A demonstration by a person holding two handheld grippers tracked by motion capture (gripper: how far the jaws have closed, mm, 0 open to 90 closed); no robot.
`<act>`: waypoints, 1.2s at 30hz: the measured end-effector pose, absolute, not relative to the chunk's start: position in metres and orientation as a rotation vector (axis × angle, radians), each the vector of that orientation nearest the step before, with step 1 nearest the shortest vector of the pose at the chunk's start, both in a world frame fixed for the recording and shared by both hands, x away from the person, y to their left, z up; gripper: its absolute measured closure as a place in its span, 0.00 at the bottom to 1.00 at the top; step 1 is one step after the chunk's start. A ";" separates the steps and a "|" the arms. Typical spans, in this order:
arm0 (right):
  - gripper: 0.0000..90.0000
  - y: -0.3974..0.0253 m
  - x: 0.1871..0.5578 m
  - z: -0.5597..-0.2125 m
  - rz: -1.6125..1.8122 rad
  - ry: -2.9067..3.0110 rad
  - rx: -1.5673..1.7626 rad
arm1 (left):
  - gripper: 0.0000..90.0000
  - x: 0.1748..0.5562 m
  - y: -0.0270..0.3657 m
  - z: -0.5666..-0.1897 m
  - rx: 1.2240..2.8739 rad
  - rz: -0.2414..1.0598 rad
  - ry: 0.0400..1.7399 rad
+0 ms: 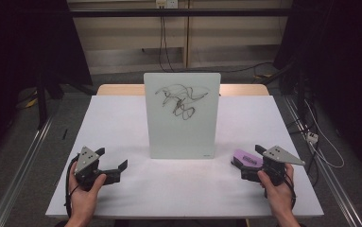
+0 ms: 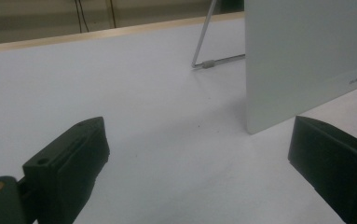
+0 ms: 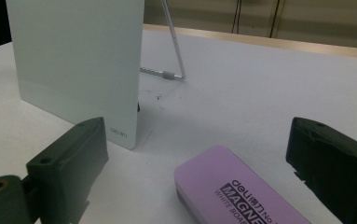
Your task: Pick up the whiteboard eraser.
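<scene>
A small whiteboard [image 1: 182,116] stands upright on its wire stand in the middle of the white table [image 1: 122,118], with black scribbles on its upper half. A purple whiteboard eraser [image 1: 246,158] lies flat to the board's right. My right gripper [image 1: 248,157] is open around the eraser [image 3: 234,196], which lies between the jaws without either touching it. My left gripper [image 1: 113,158] rests open over bare table at the front left, its jaws pointing toward the board's lower left corner [image 2: 302,65]. The board [image 3: 76,60] stands to the left of the right gripper's jaws.
The board's wire stand [image 3: 174,44] props it from behind. A wooden strip [image 1: 117,89] edges the table's far side. Cables [image 1: 318,142] lie on the floor to the right, and dark curtains hang on both sides.
</scene>
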State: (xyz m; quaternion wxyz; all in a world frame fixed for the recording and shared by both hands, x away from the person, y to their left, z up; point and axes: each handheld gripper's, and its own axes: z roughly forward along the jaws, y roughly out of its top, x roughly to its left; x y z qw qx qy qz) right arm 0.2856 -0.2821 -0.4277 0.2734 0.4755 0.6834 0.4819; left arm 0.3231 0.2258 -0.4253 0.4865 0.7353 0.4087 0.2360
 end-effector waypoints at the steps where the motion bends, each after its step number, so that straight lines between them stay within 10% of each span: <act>1: 0.06 -0.282 0.286 -0.428 1.297 1.844 1.278 | 0.05 0.323 0.226 -0.426 1.790 0.573 0.995; 36: 0.06 -0.292 0.295 -0.423 1.197 2.020 1.263 | 0.05 0.322 0.217 -0.427 1.858 0.573 0.955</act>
